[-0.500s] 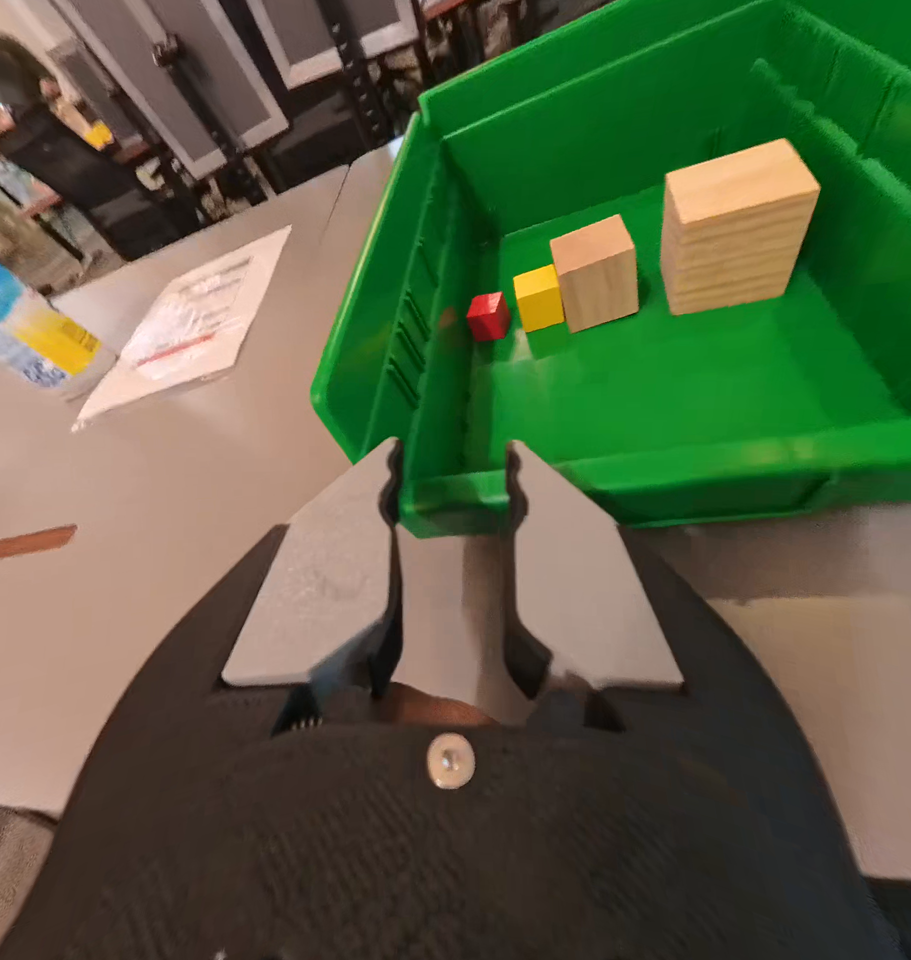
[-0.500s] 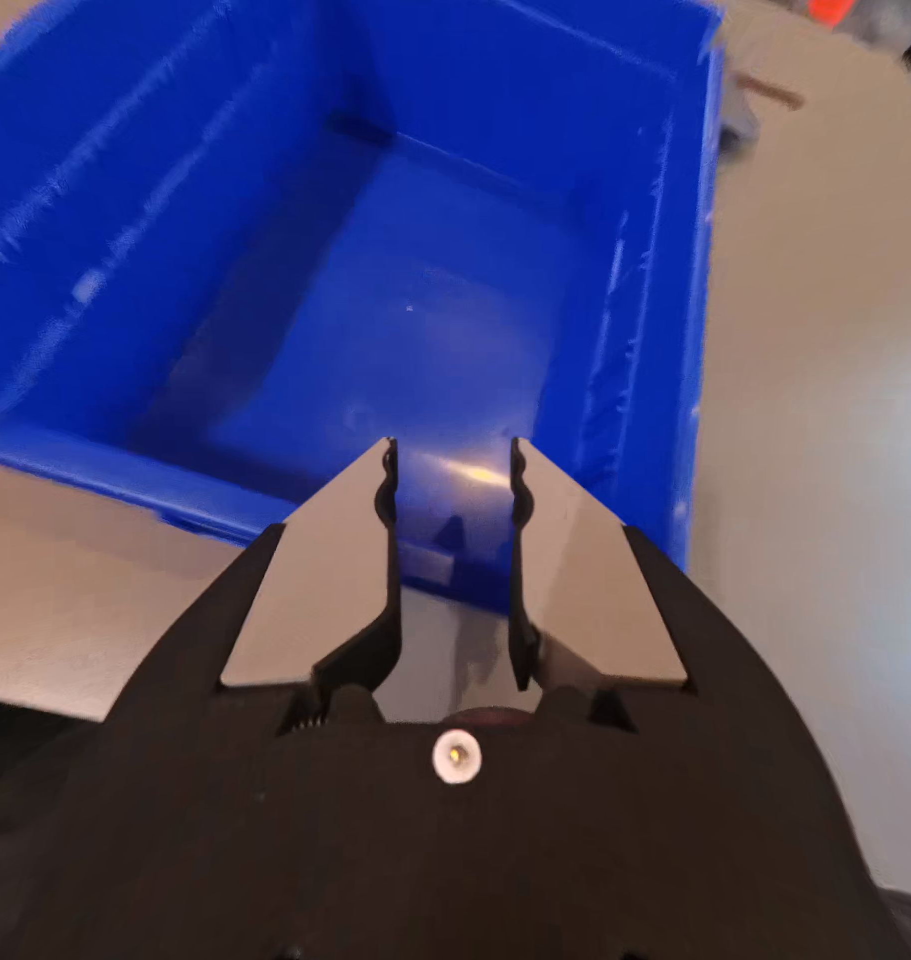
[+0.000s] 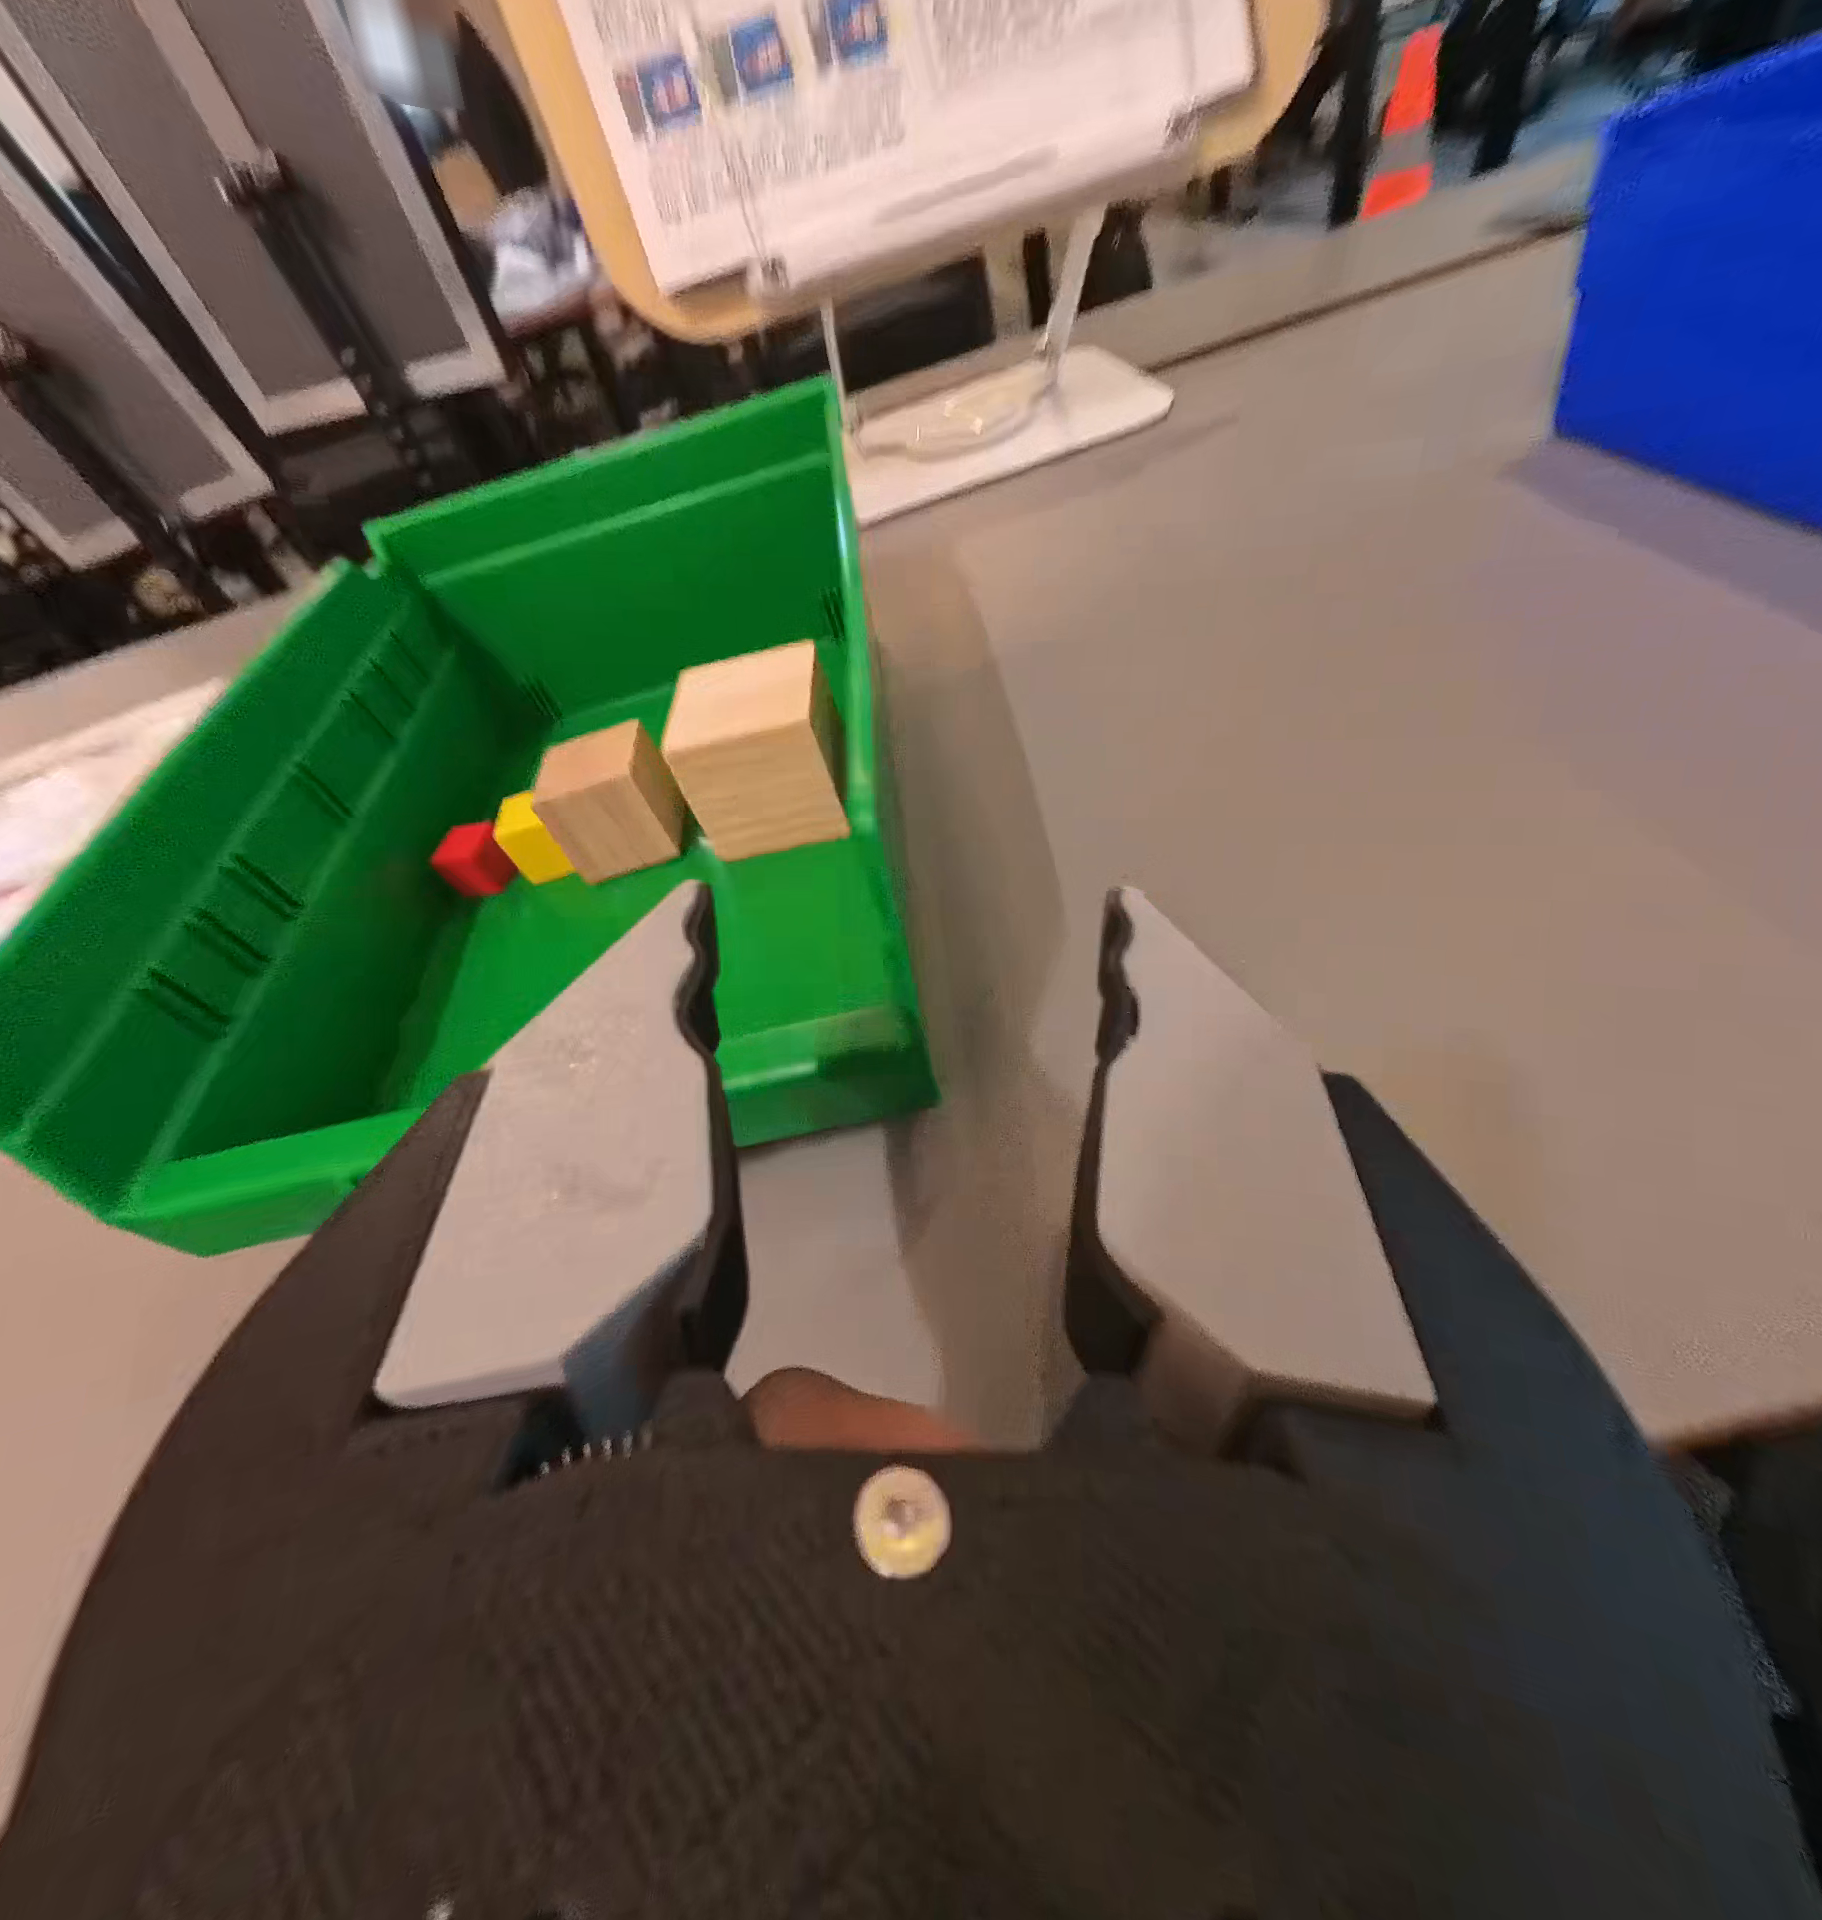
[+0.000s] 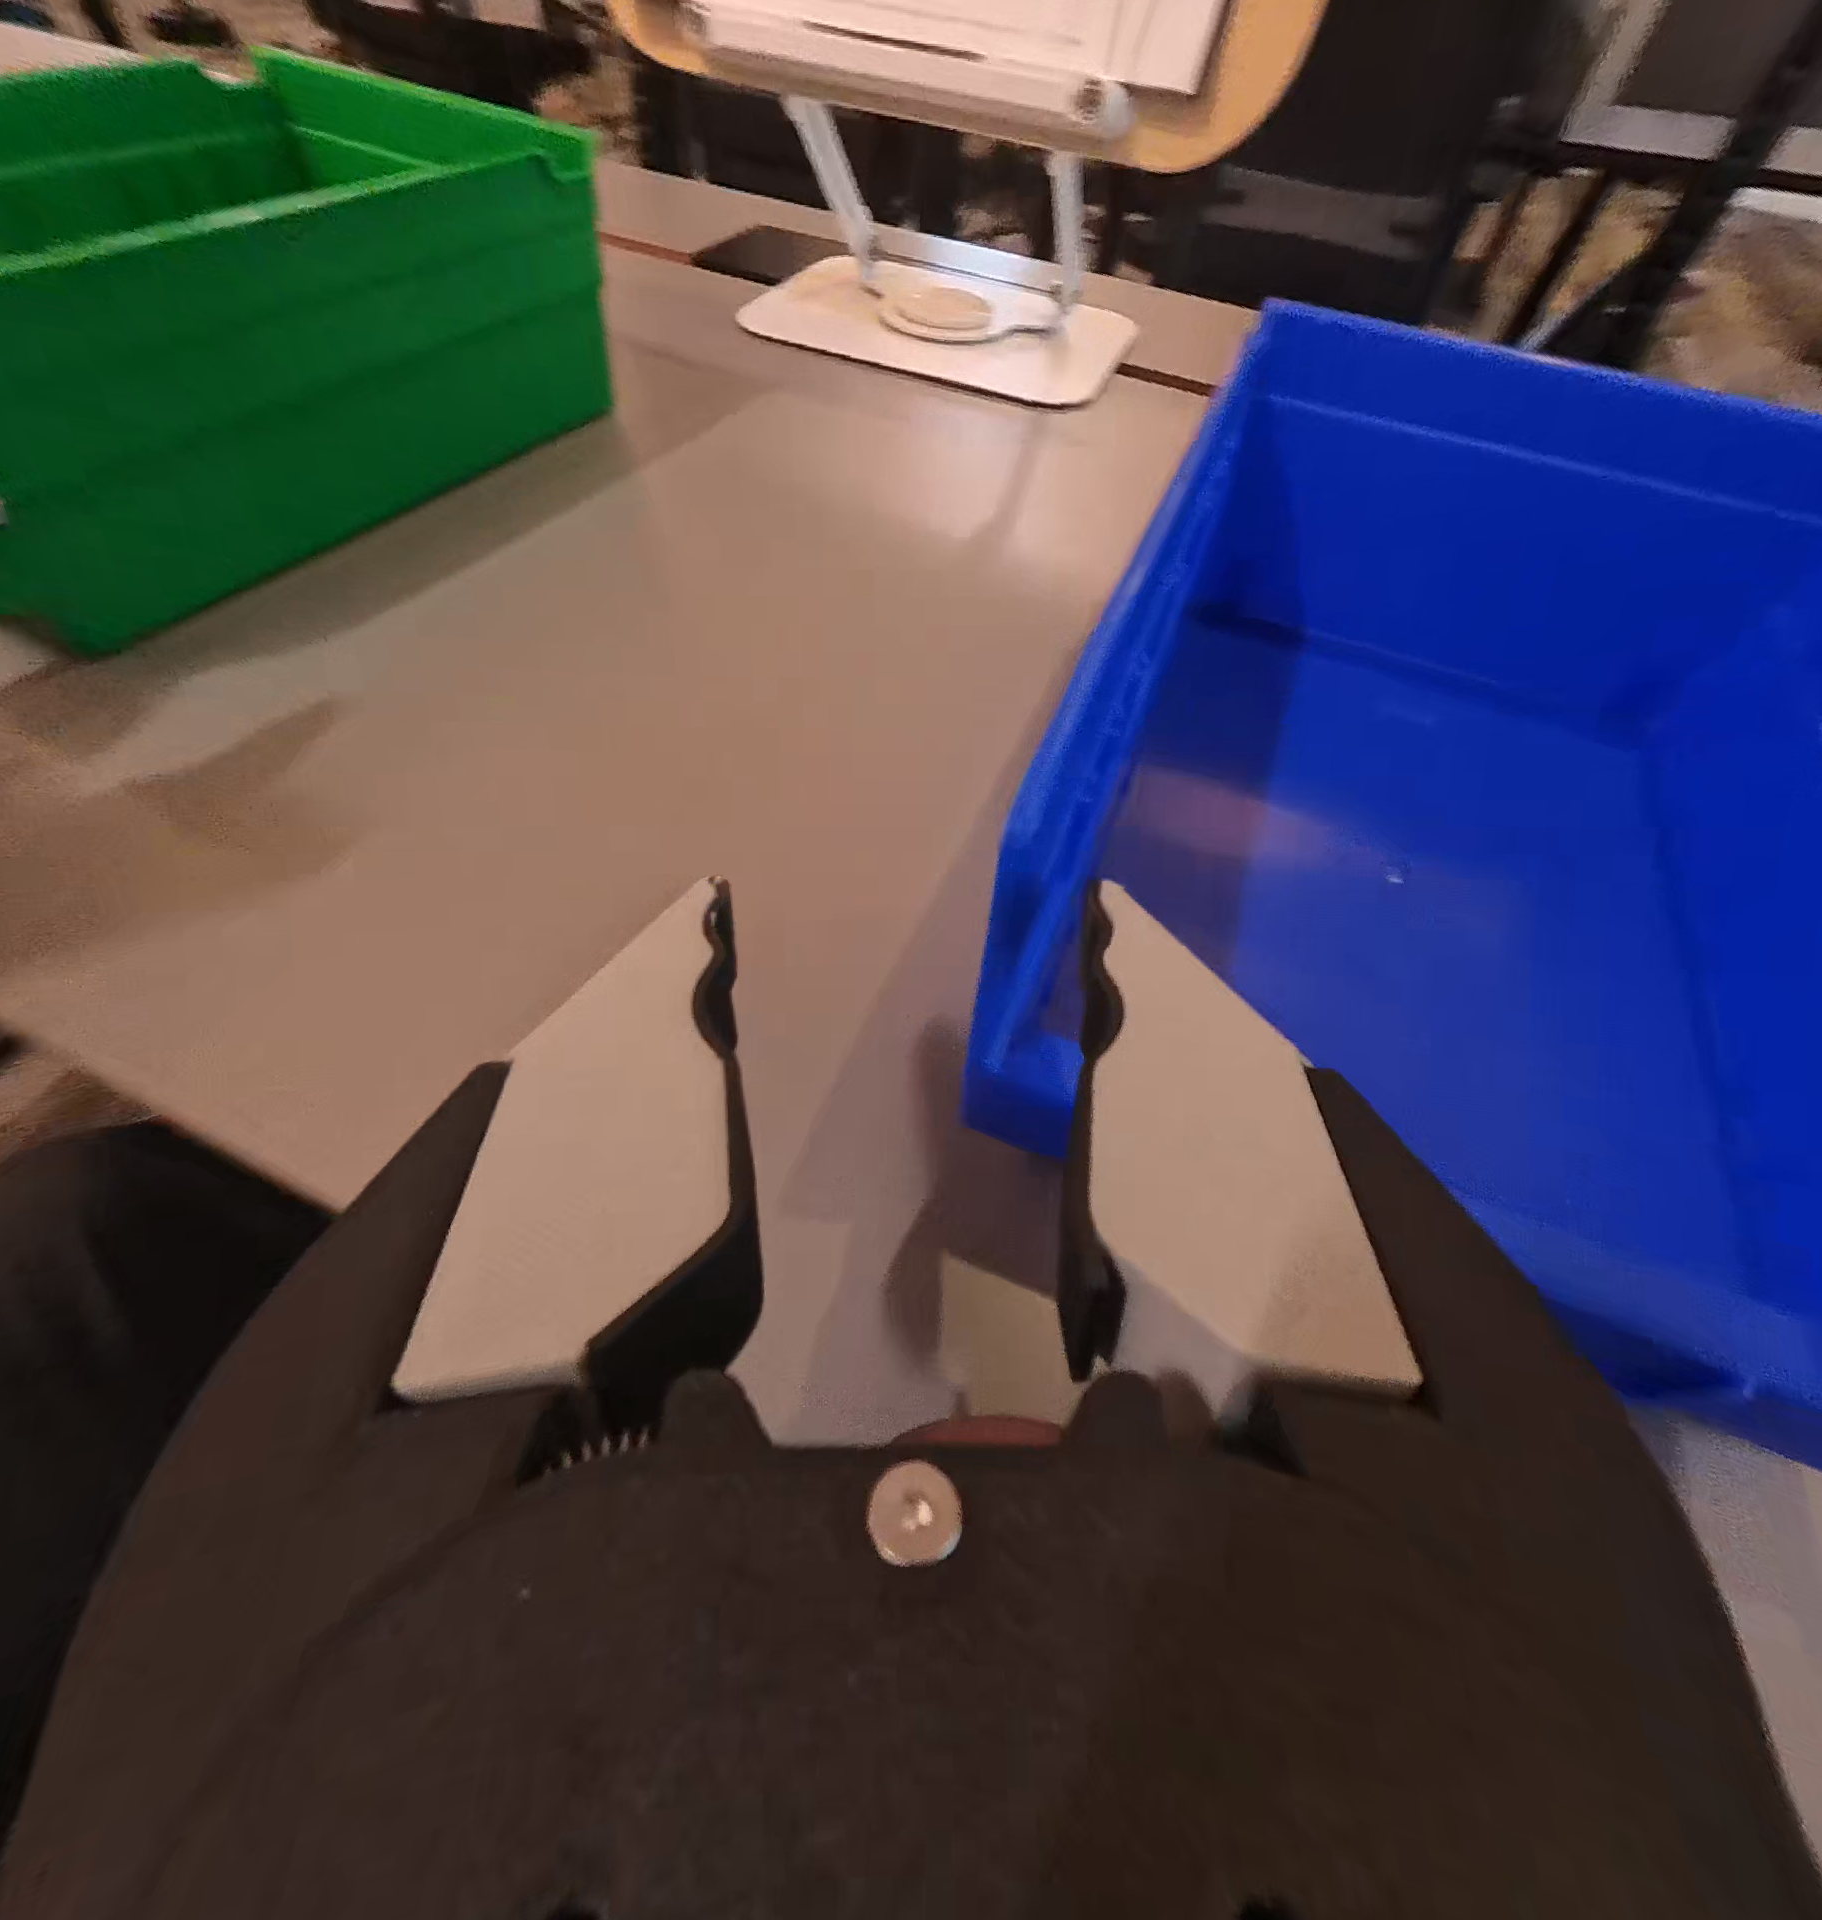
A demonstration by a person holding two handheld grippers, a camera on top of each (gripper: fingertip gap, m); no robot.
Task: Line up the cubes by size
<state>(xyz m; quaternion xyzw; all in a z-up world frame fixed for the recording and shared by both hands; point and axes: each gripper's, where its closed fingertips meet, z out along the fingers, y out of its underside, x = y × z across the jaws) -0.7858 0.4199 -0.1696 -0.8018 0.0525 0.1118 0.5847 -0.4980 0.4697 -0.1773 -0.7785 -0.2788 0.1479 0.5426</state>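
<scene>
From the left wrist view, a placard on a white stand (image 3: 990,416) sits at the back of the counter (image 3: 1354,779); it carries print and small blue pictures, all smeared by motion blur, and its top is cut off by the frame. A sheet of paper (image 3: 45,821) at the far left is also too blurred to make out. The green bin (image 3: 294,831) holds four cubes in a row along its back: the red cube (image 3: 468,858), smallest, then the yellow cube (image 3: 533,837), the mid-sized wooden cube (image 3: 608,802) and the large wooden cube (image 3: 756,767) just beside the bin's right wall. The yellow one is partly hidden behind its wooden neighbour. The left gripper (image 3: 902,909) hangs over the counter at the bin's near right corner, jaws spread and holding nothing. Only a corner of the blue bin (image 3: 1717,312) shows at the right edge.

From the right wrist view, the blue bin (image 4: 1094,748) shows a bare floor, though its right side runs out of frame. The right gripper (image 4: 907,899) hovers by its near left corner, jaws spread, nothing between them. The green bin (image 4: 263,343) stands well apart at the left; its wall hides the cubes. The stand's base (image 4: 938,332) is clear, the board above cropped.
</scene>
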